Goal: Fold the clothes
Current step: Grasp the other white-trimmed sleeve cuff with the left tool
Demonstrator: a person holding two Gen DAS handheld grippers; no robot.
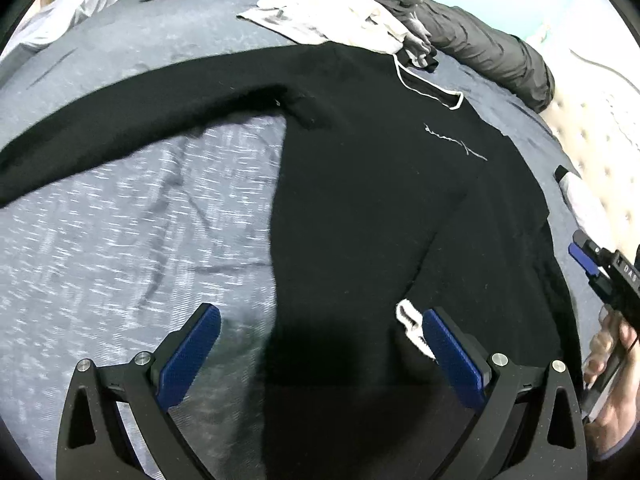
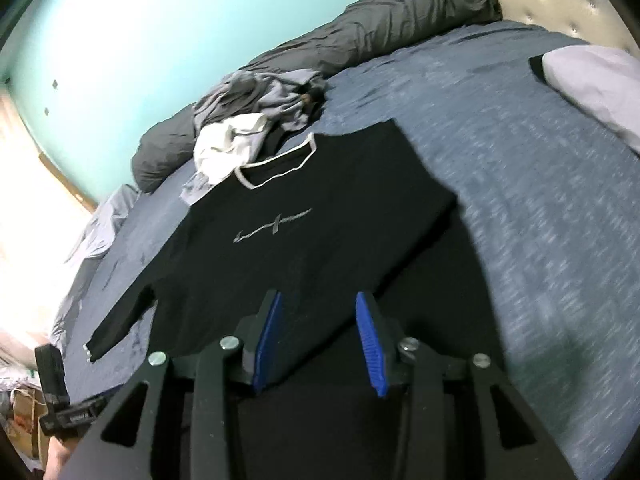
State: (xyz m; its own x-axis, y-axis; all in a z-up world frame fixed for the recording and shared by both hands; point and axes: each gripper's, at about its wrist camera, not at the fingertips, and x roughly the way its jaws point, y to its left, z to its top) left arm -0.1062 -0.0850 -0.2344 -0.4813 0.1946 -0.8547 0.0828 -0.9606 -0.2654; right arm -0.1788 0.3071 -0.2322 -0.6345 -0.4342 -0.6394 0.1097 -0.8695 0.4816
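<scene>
Sweater (image 2: pixel 280 240) lies flat on the bed (image 2: pixel 520 208) in front of me, neckline at the far end. One sleeve (image 1: pixel 132 120) stretches out left across the bed; the other sleeve is folded over the body. Pile of clothes (image 2: pixel 248 120) just beyond the neckline, touching it. Rolled duvet (image 2: pixel 380 32) runs along the far edge behind the pile. Pillow (image 2: pixel 592 84) far right, by the headboard (image 2: pixel 560 4).

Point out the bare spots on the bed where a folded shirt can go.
Free: the blue bedspread between the black sweater and the pale pillow, and the stretch below the sweater's outstretched sleeve. Crowded: beyond the collar, where the clothes pile sits against the rolled grey duvet.
</scene>
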